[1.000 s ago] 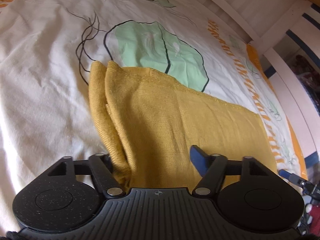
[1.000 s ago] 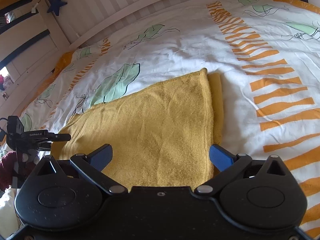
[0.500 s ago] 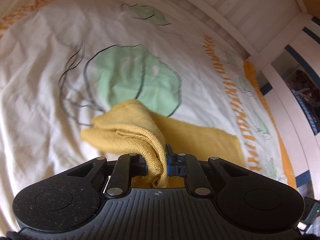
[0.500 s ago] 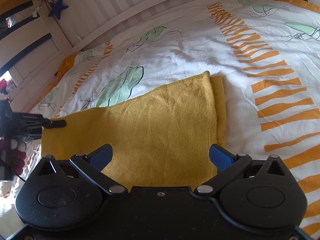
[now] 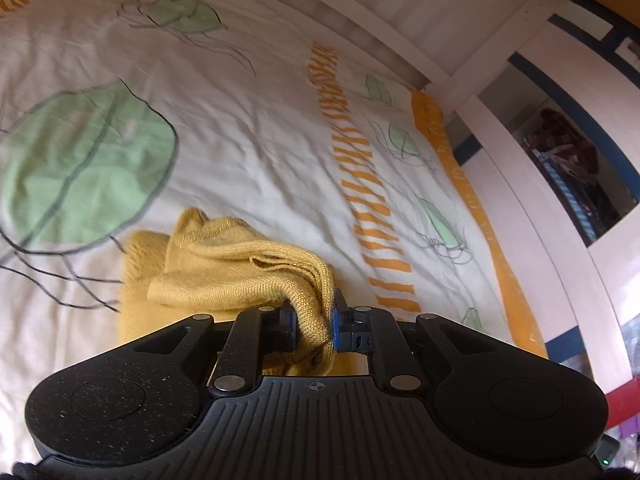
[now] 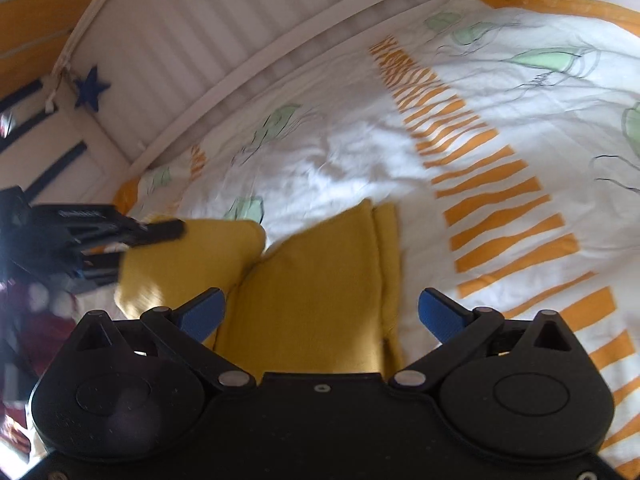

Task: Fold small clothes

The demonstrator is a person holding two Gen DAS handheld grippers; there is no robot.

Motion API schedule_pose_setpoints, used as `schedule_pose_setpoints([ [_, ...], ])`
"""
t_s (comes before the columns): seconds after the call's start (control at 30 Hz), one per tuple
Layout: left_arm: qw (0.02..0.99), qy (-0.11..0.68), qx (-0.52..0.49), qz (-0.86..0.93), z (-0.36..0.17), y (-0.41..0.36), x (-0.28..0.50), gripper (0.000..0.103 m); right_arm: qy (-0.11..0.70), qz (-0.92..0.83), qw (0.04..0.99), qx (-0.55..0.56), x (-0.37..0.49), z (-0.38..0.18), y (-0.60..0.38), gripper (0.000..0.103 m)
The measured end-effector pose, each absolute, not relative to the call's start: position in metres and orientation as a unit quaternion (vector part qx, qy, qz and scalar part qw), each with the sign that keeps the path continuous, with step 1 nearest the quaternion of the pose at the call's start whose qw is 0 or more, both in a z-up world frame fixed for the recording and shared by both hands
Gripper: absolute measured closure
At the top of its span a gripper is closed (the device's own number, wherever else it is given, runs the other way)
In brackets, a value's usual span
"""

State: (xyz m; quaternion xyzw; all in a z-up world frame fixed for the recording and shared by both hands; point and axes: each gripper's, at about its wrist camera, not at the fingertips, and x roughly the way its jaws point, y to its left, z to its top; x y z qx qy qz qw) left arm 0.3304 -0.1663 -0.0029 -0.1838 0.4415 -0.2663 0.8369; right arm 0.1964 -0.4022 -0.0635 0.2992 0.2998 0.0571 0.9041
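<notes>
left claw (image 5: 314,322) clamped on mustard knit garment (image 5: 240,264): carry across, land edge on edge. right claw (image 6: 320,314) spread apart, pinning nothing.

bed: white duvet (image 5: 256,128), green leaves, orange stripes | white slatted frame (image 6: 208,40) | blue star (image 6: 91,89) | daylight

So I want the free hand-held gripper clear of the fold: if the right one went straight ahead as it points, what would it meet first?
Most likely the yellow garment: it lies between the open fingers of the right hand-held gripper, then the bedsheet. Depth is hard to judge.
</notes>
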Motion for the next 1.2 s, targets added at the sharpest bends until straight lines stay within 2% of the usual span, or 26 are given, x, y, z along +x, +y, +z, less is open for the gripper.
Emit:
schedule_pose_setpoints([
  [0.3, 0.815, 0.486, -0.172, -0.265, -0.051, -0.219, 0.324, 0.085, 0.282, 0.029, 0.895, 0.345, 0.194, -0.065, -0.434, 0.0],
  [0.43, 0.797, 0.483, -0.191, -0.308, -0.04, -0.226, 0.317, 0.073, 0.275, 0.023, 0.897, 0.345, 0.193, -0.063, -0.437, 0.0],
  [0.53, 0.804, 0.457, -0.169, -0.341, -0.019, -0.232, 0.305, 0.064, 0.272, 0.017, 0.897, 0.346, 0.193, -0.064, -0.439, 0.0],
  [0.8, 0.845, 0.392, -0.149, -0.332, 0.013, -0.201, 0.282, 0.063, 0.279, 0.02, 0.898, 0.34, 0.195, -0.067, -0.436, 0.0],
  [1.07, 0.866, 0.418, -0.072, -0.266, -0.021, -0.16, 0.269, 0.062, 0.302, 0.066, 0.896, 0.319, 0.201, -0.068, -0.418, 0.0],
  [1.2, 0.855, 0.443, -0.047, -0.264, -0.038, -0.145, 0.255, 0.062, 0.318, 0.111, 0.877, 0.344, 0.204, -0.075, -0.411, 0.0],
])
